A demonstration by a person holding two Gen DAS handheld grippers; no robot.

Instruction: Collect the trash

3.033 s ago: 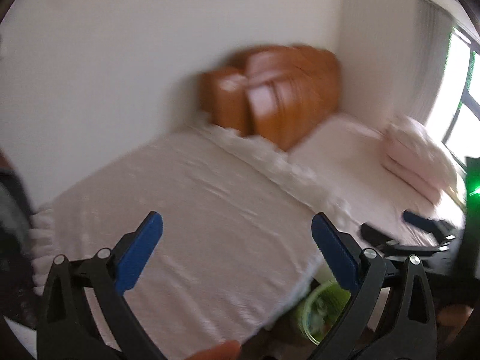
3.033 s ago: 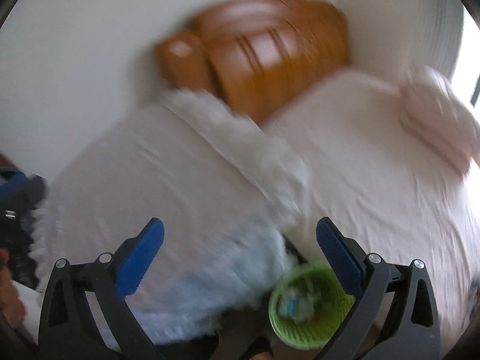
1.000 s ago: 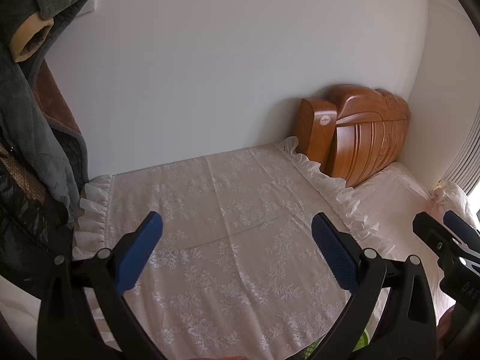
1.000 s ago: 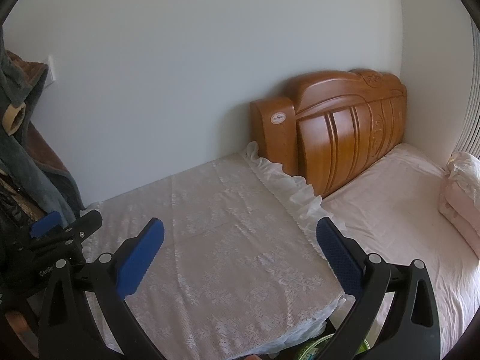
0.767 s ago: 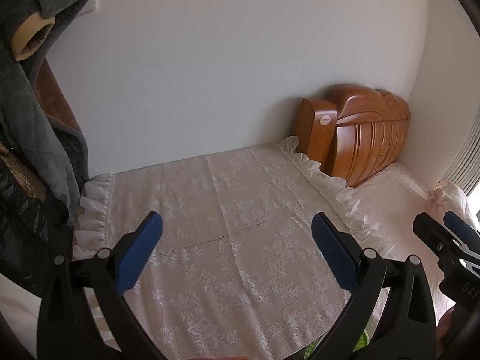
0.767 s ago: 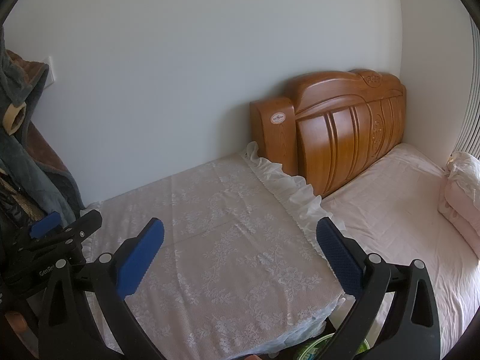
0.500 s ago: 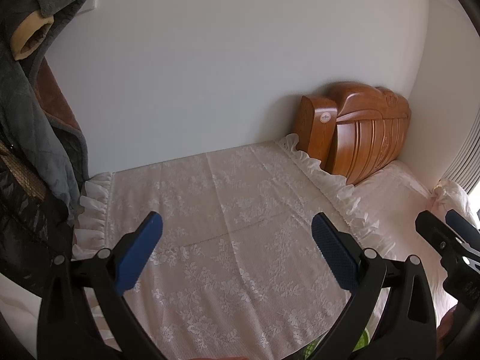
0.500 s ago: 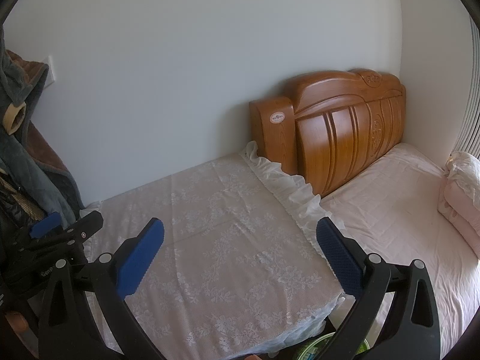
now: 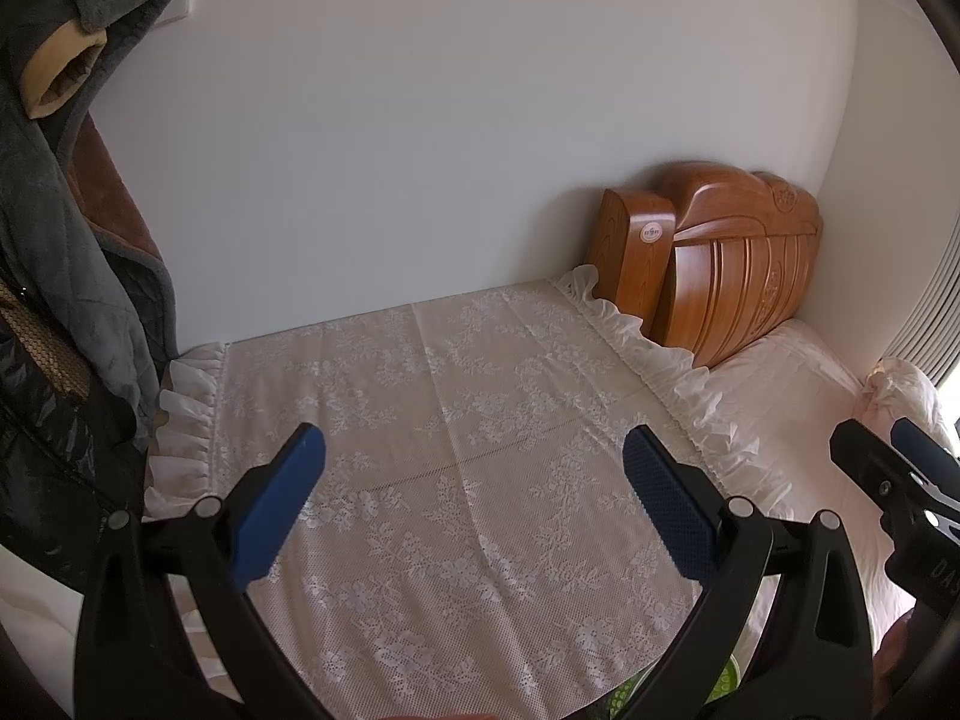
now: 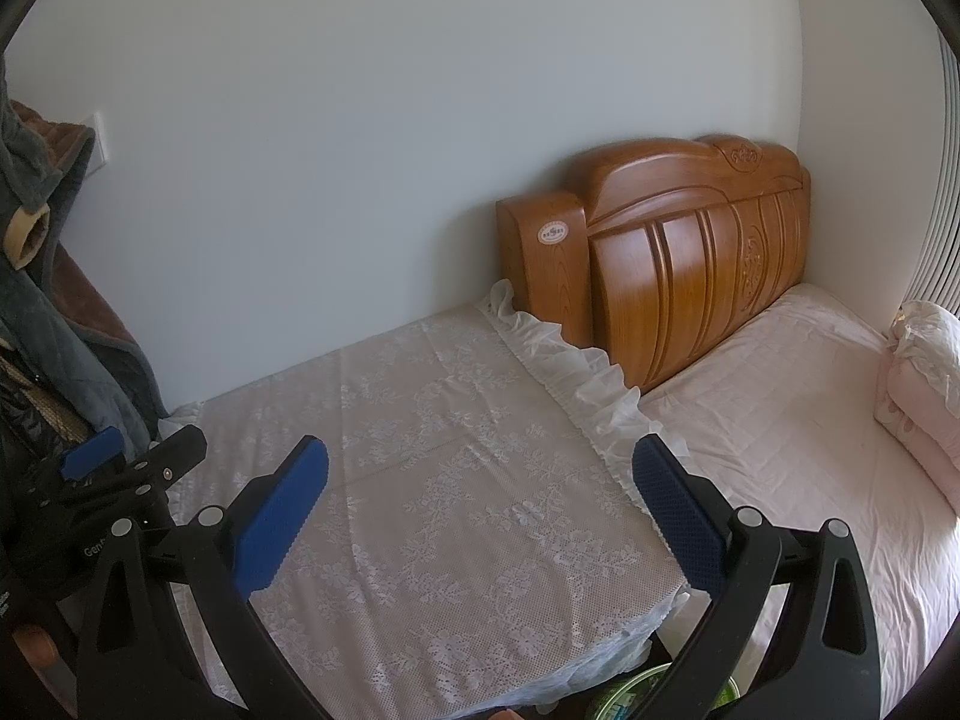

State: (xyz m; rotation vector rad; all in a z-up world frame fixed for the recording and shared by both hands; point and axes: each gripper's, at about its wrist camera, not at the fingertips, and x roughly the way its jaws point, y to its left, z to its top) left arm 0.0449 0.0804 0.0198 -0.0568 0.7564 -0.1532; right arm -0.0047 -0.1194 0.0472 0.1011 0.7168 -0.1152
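Lace-covered table (image 9: pixel 480 480) beneath both empty, wide-open hand-held grippers (image 9: pixel 474 504) (image 10: pixel 480 504)

A bedroom in a home. On the far right, a carved wooden headboard (image 10: pixel 678 264) against a plain white wall (image 10: pixel 360 120), above a bed (image 10: pixel 798 420) made up in pale pink sheets, with folded pink bedding (image 10: pixel 924 384) at the right edge. Nearer and to the left, a surface under a white lace cover (image 10: pixel 432 492) with a ruffled border. On the far left, coats and jackets (image 9: pixel 60 240) hanging. At the right edge, window blinds (image 9: pixel 936 300) with daylight behind.
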